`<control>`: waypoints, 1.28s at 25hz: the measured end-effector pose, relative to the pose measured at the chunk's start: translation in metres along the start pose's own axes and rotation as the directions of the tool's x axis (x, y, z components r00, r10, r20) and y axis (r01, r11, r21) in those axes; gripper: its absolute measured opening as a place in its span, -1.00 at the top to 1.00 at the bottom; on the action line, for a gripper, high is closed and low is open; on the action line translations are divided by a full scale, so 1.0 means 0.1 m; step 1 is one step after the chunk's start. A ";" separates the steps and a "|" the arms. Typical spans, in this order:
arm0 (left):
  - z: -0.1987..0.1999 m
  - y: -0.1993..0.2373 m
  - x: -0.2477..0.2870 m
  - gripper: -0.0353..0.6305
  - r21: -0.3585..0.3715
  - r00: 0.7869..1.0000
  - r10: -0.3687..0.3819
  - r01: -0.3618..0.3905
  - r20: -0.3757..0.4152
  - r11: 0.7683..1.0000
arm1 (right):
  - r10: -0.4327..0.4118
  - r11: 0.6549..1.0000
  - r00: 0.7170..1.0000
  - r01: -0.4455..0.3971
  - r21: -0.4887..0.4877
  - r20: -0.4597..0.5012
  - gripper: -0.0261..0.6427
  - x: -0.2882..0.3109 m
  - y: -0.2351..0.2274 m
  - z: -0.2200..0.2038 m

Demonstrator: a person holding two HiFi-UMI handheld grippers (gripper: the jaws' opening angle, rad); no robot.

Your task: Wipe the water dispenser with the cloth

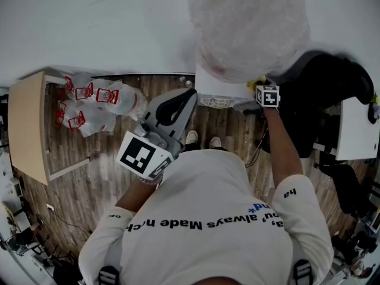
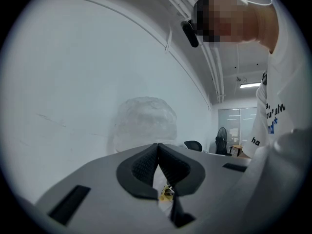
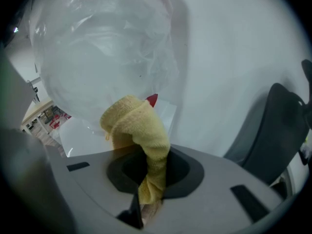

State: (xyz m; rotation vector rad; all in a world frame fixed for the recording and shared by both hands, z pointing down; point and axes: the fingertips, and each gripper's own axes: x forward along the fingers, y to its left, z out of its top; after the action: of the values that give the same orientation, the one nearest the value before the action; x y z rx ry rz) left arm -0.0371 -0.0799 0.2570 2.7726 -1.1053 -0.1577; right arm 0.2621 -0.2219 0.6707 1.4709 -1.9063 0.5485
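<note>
The water dispenser (image 1: 218, 89) stands against the wall, white, with a big bottle (image 1: 249, 25) wrapped in clear plastic on top. My right gripper (image 1: 264, 91) is up against the dispenser's right side, just under the bottle. In the right gripper view the gripper (image 3: 151, 165) is shut on a folded yellow cloth (image 3: 139, 130), which sticks up in front of the bottle (image 3: 97, 48) and the dispenser's white top (image 3: 80, 138). My left gripper (image 1: 173, 107) hangs left of the dispenser, away from it. Its pads (image 2: 146, 162) meet with nothing between them, and the bottle (image 2: 145, 123) shows beyond.
A light wooden table (image 1: 27, 126) stands at the left with several plastic bags (image 1: 95, 103) printed in red beside it on the wood floor. A black office chair (image 1: 332, 79) and a white desk (image 1: 356, 129) crowd the dispenser's right side.
</note>
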 end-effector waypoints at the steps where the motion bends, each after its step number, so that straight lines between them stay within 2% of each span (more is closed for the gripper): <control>1: 0.00 -0.01 0.00 0.84 0.000 1.000 -0.002 0.002 0.000 1.000 | -0.002 1.000 1.000 0.002 0.001 0.001 0.75 -0.02 0.01 -0.02; 16: -0.02 -0.10 0.07 0.84 -0.007 0.999 -0.039 0.039 0.003 0.999 | -0.013 1.000 1.000 0.013 0.007 0.008 0.75 -0.29 0.16 -0.31; 32: -0.07 -0.15 0.05 0.84 -0.014 0.999 -0.050 0.050 -0.002 0.999 | -0.039 0.997 0.999 0.038 0.071 0.019 0.75 -0.55 0.31 -0.63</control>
State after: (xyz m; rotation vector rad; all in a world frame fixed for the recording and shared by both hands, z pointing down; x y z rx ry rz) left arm -0.0224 -0.0725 0.2607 2.7889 -1.0311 -0.1678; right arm 0.2564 -0.1334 0.6765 1.5601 -1.8870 0.5905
